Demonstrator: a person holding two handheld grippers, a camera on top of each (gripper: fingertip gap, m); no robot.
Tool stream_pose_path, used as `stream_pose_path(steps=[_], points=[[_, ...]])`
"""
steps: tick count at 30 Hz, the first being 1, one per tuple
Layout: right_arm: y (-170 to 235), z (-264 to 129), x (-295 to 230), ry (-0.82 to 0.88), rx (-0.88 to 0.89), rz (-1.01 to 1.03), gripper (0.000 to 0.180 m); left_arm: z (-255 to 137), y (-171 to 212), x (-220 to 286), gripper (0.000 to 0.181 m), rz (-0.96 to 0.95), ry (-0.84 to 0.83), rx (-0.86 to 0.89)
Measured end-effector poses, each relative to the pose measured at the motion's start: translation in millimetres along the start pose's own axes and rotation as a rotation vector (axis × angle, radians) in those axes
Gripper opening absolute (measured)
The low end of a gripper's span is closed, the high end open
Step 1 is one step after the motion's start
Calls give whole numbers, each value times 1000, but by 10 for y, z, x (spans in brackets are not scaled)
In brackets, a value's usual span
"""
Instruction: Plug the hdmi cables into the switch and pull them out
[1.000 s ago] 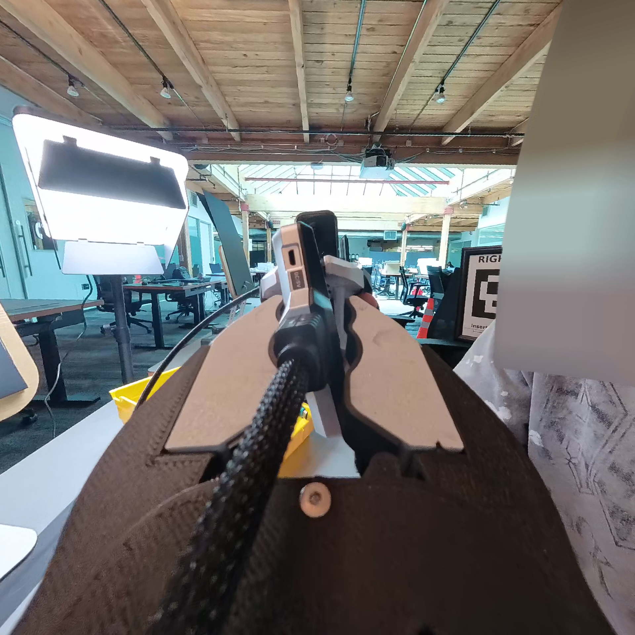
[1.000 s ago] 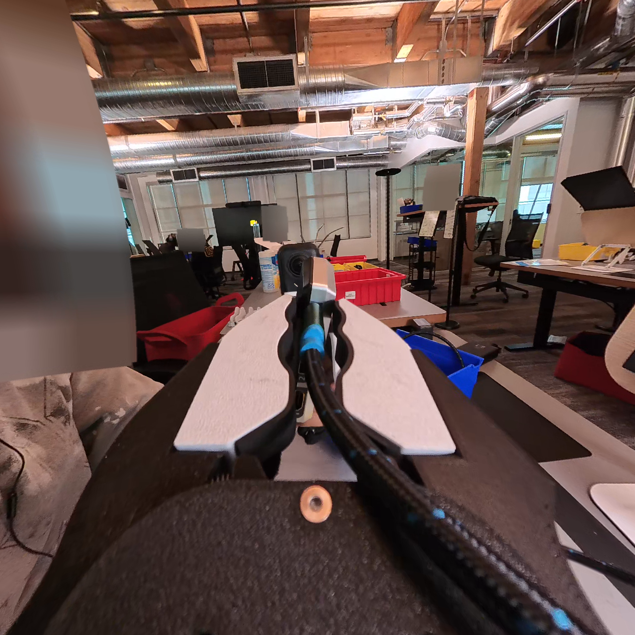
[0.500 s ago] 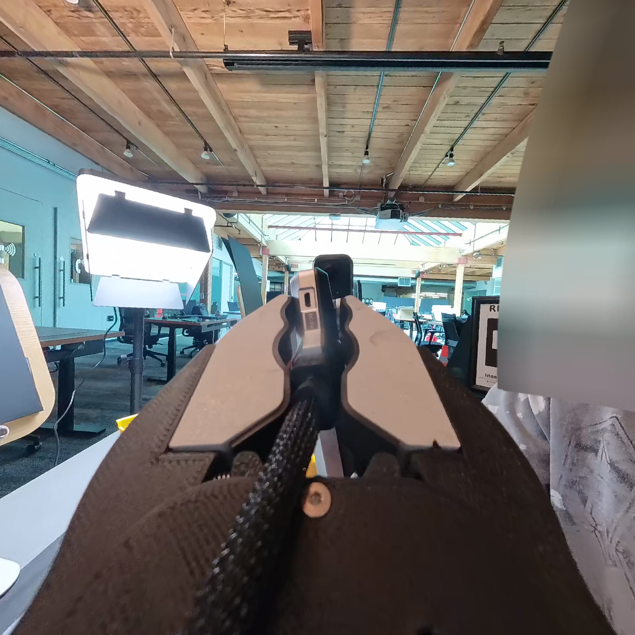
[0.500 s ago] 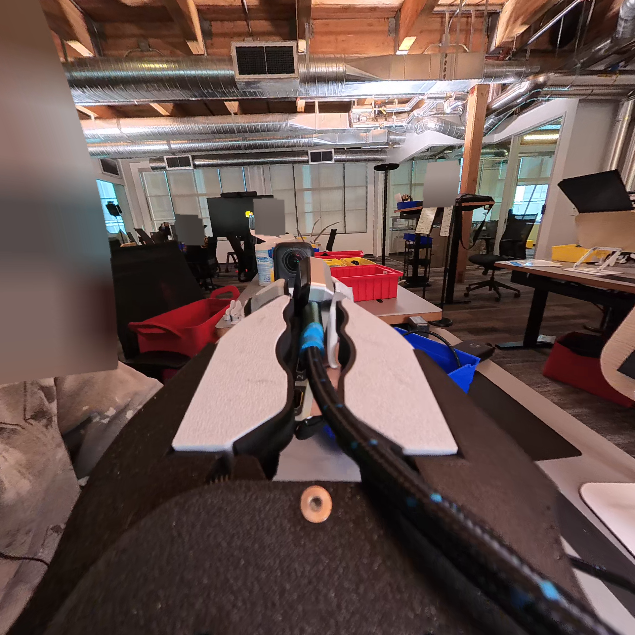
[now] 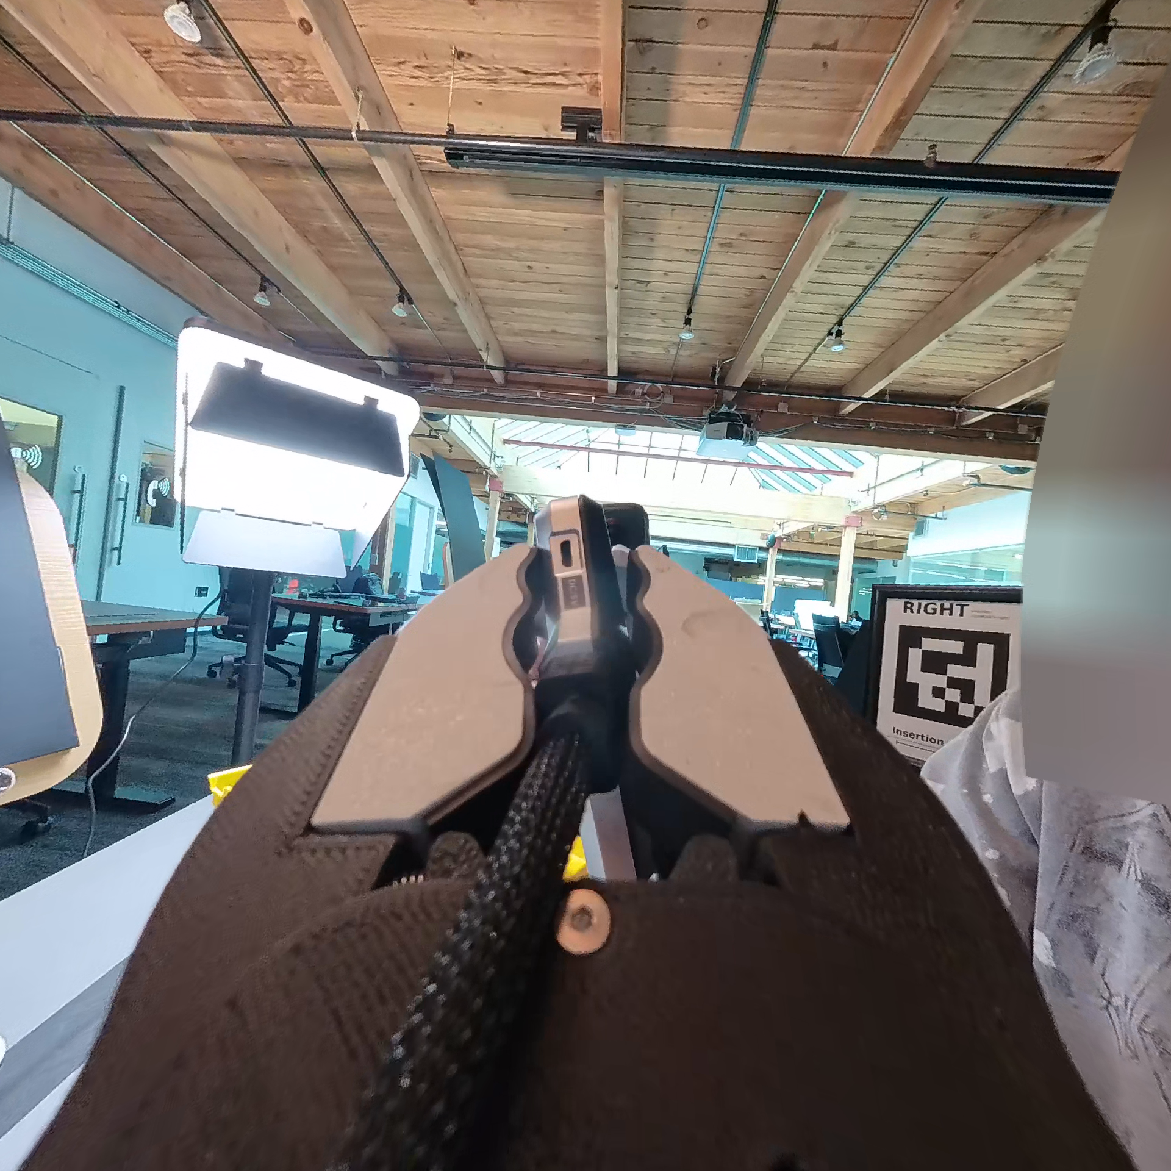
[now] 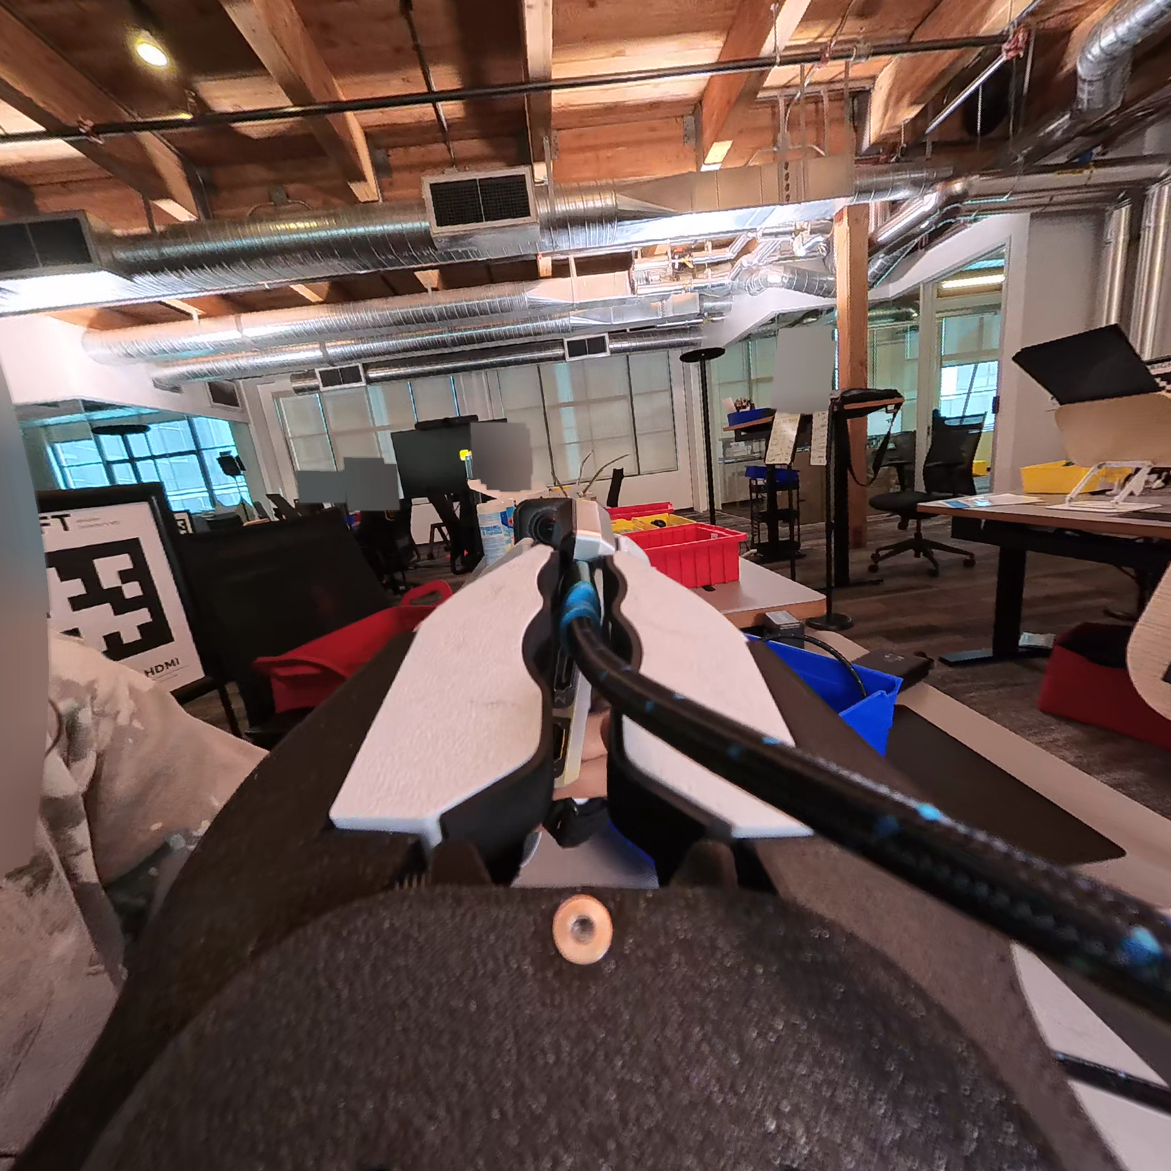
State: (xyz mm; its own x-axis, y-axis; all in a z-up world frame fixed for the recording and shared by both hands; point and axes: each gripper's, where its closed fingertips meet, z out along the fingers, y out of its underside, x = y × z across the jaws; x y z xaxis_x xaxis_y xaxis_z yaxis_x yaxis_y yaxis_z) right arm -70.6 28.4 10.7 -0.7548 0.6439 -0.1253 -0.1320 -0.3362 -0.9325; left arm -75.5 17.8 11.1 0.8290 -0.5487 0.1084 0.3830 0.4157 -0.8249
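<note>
My left gripper [image 5: 580,570] is raised and tilted toward the ceiling beams. Its tan fingers [image 5: 443,703] are pressed in on the grey switch [image 5: 567,583], which stands on edge between them and sticks out past the fingertips at 12 o'clock. A black braided cable [image 5: 507,887] is plugged into the near end of the switch and runs back over the gripper body toward 6 o'clock. Beyond the switch tip I see the dark head of the other gripper [image 5: 624,523]. A lit panel lamp [image 5: 285,462] stands at 10 o'clock; a framed marker sign [image 5: 944,671] stands at 3 o'clock.

My right gripper [image 6: 580,564] has its white fingers [image 6: 462,691] pinching the blue-collared plug [image 6: 580,605] of the black-and-blue hdmi cable [image 6: 824,767], which trails off toward 4 o'clock. The switch edge [image 6: 565,716] shows in the gap between the fingers, below the plug. I cannot tell whether this plug is seated in a port. Red bins [image 6: 684,554] sit on a desk at 1 o'clock; a blue bin [image 6: 855,703] lies at 3 o'clock.
</note>
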Motion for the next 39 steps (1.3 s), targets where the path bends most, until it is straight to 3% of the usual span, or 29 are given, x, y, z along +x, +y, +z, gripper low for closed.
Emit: stream_pose_path(steps=[6,15,21,39], points=[[52,-21,27,-9,-42,1,13,-55,-91,-24,26,28,-26,34],[105,-15,46,-30,-29,-12,11,-72,-6,-76,33,-17,-27,-131],[121,-40,16,-44,-67,-39,11,-58,41,-41,27,-52,-10,-182],[85,-20,-22,-13,-55,-81,11,-50,41,-35,28,-136,20,-173]])
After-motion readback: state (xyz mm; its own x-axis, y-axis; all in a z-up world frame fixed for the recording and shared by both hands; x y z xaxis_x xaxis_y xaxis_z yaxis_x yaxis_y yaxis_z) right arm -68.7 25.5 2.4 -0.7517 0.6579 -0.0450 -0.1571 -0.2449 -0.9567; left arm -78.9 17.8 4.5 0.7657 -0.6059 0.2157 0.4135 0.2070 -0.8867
